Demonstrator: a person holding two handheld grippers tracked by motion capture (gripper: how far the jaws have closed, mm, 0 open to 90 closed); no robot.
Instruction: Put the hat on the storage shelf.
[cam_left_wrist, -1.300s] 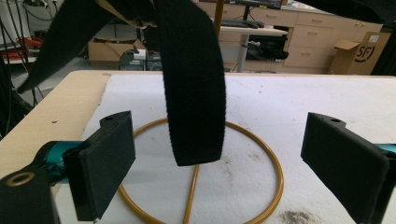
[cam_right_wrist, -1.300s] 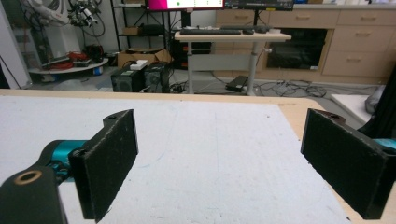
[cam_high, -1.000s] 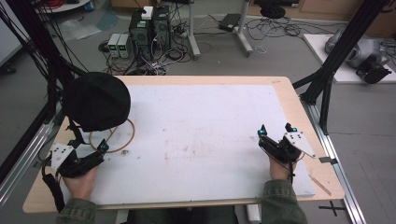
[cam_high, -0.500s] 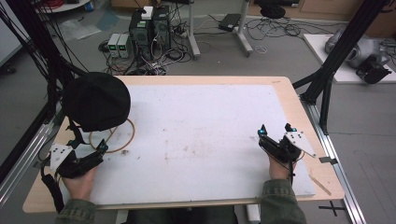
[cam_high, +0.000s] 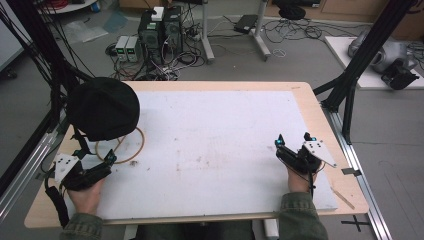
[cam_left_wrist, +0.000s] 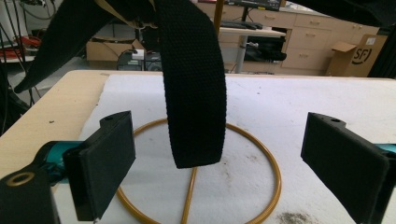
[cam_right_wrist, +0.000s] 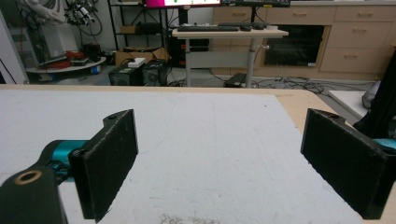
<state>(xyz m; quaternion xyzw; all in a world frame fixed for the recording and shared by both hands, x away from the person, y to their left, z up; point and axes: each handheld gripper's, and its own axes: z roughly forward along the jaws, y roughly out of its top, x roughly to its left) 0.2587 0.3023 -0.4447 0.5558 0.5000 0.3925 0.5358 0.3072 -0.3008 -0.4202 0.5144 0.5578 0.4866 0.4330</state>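
My table is light wood with a big white mat on top. The mat looks soft and a bit grubby, with small dark marks near the middle.

My left tongs sit at the near left part of the table, in my left hand. Their two black jaws are flat, blocky pads with a rough feel, and they stand wide apart, holding nothing. Just in front of them is a round black hat. It looks like soft dark cloth, shaped like a dome, and it sits up on a thin stand. The foot of the stand is a yellow-brown metal ring lying flat on the mat, with a thin bar going across it. In the left gripper view, a wide black woven strap hangs down from above, right between my two jaws but not touching them. Its end dangles over the ring.

My right tongs sit at the near right side of the mat, far from the hat. Their black pads are wide apart too, with bare white mat between them.
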